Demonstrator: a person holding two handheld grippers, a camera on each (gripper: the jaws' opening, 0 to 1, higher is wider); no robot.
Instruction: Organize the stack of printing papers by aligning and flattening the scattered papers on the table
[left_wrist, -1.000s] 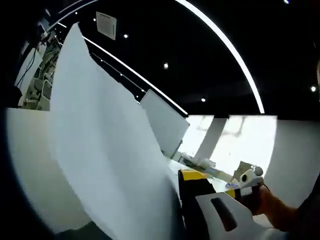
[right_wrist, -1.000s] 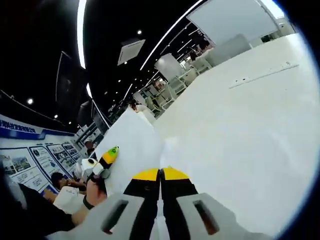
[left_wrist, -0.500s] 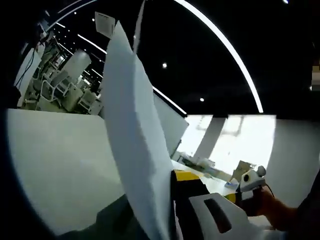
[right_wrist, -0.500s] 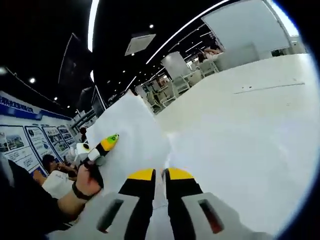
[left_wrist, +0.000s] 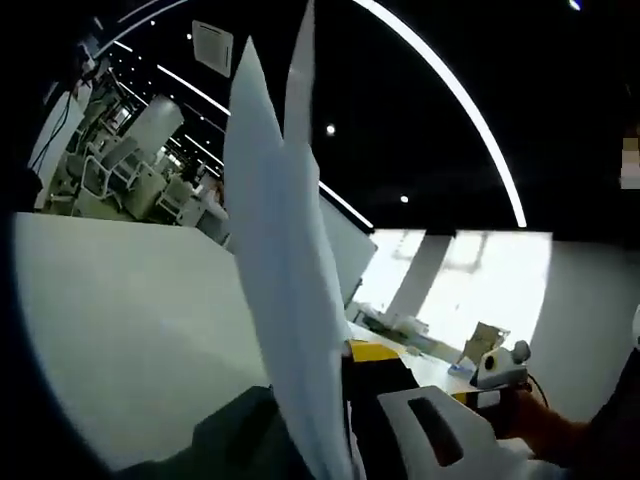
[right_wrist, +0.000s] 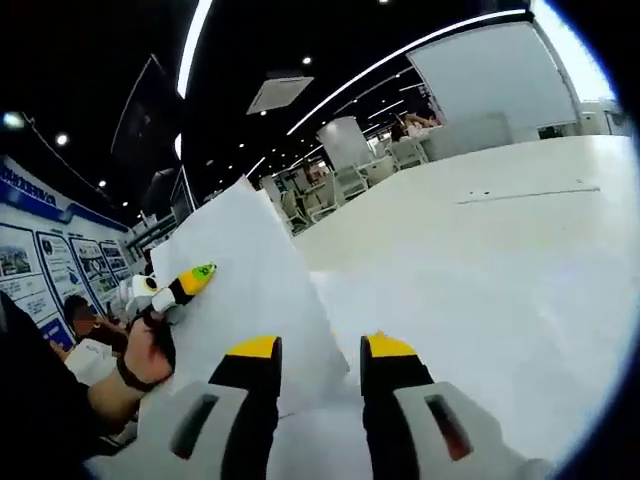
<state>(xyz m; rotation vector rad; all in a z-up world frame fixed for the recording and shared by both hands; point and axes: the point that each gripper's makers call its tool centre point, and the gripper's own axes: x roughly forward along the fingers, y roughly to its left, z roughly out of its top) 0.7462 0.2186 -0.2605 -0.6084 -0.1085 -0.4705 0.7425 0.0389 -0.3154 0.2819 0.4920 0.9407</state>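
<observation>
In the left gripper view we see the papers (left_wrist: 285, 300) edge-on, standing upright from 6 o'clock to 12 o'clock. They hide one jaw of the left claw (left_wrist: 350, 400); the other jaw, yellow-tipped, sits against the sheets at 5 o'clock. We cannot tell from this view whether that claw grips the papers or merely touches them. Beyond the sheets the white table (left_wrist: 130, 320) spreads at 9 o'clock, and office chairs (left_wrist: 110, 170) at 10 o'clock are small and hard to make out.

In the right gripper view we see what the other view conceals: the flat face of the papers (right_wrist: 240, 290) rising at 10 o'clock, with a hand (right_wrist: 140, 350) on the other gripper at 9 o'clock. The right claw (right_wrist: 320, 352) stands open with a narrow gap, its jaws either side of the sheets' lower corner, holding nothing.
</observation>
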